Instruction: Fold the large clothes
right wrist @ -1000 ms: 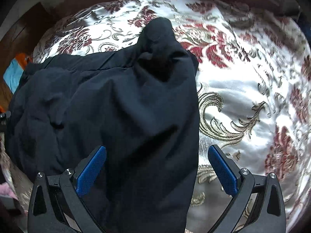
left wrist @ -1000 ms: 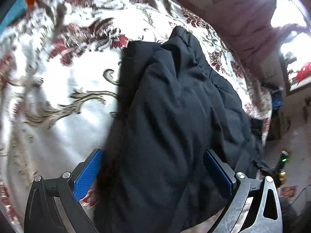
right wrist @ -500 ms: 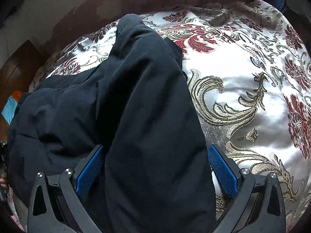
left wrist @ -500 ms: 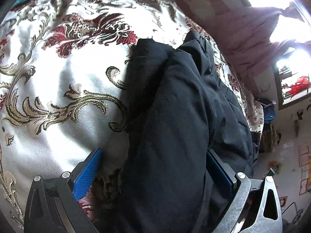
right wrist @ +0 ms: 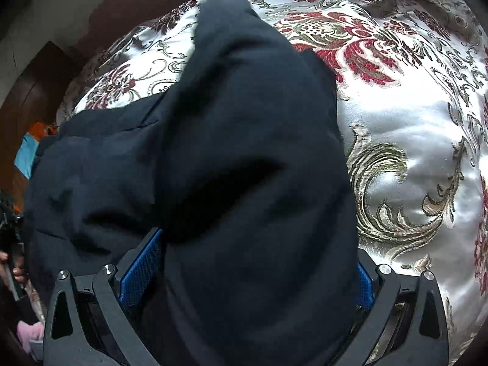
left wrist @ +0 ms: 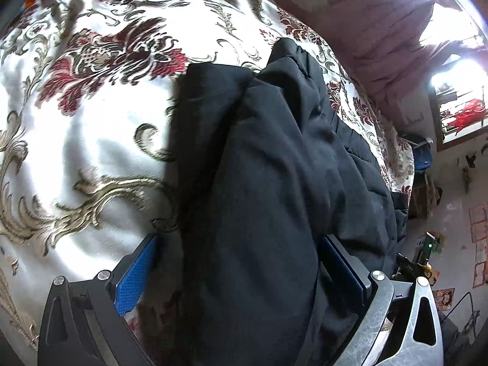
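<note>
A big black padded garment lies bunched on a white satin bedspread with red and gold flower patterns. My left gripper is open, its blue pads wide apart, and a thick fold of the garment runs between them. In the right wrist view the same black garment rises in a hump over the bedspread. My right gripper is open too, and cloth fills the gap and hides most of the right-hand pad.
A pink curtain and a bright window stand beyond the bed. A device with a green light sits by the wall. Orange and blue cloth and a person's hand show at the left edge.
The black fold has come closer and now fills more of the space between both pairs of fingers. Both grippers have kept the same wide spread.
</note>
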Available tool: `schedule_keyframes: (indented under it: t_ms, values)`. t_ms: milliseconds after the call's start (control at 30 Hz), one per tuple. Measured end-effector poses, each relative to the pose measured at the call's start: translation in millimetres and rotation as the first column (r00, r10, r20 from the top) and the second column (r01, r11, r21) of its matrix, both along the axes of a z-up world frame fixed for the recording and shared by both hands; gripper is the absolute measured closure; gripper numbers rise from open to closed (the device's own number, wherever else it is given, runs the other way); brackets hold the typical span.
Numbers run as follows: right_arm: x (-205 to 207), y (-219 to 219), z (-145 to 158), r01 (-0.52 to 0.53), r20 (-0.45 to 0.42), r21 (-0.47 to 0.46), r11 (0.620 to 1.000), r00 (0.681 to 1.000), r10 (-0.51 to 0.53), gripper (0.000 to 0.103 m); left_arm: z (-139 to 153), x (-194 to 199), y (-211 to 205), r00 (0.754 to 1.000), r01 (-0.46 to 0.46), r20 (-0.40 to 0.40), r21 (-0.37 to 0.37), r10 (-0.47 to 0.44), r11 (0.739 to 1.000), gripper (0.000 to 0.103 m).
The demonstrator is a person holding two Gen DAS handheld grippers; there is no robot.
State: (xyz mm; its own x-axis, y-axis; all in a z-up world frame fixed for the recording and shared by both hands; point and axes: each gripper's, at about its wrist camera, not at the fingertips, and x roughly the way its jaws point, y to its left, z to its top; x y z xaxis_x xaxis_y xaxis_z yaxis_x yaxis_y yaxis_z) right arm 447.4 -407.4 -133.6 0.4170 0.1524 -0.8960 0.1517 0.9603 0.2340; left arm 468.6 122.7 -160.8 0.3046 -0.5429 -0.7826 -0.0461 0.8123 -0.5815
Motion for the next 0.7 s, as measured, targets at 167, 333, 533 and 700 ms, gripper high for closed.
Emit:
schedule_keyframes:
  t_ms: [167,333,533,700]
  values:
    - [-14,1,-4,0.007,0.103,-0.004,1.0,0.995,-0.006,0.001,-4,-7,-13,0.995,0.0,0.097,0.046,-0.005,0.999,0.0]
    - [-26,4,-5,0.034,0.181,-0.04,0.999,0.983,-0.026,0.001,-4,-15,-14,0.986,-0.016,0.167,0.055,0.007,0.998,0.0]
    - [-25,13,2,0.061,0.228,-0.095,0.994,0.973,-0.039,0.001,-3,-16,-16,0.982,-0.012,0.19,0.071,-0.002,0.997,0.0]
    - [-26,6,5,0.061,0.226,-0.093,0.994,0.973,-0.038,0.001,-4,-20,-13,0.978,-0.013,0.208,0.073,-0.002,0.997,0.0]
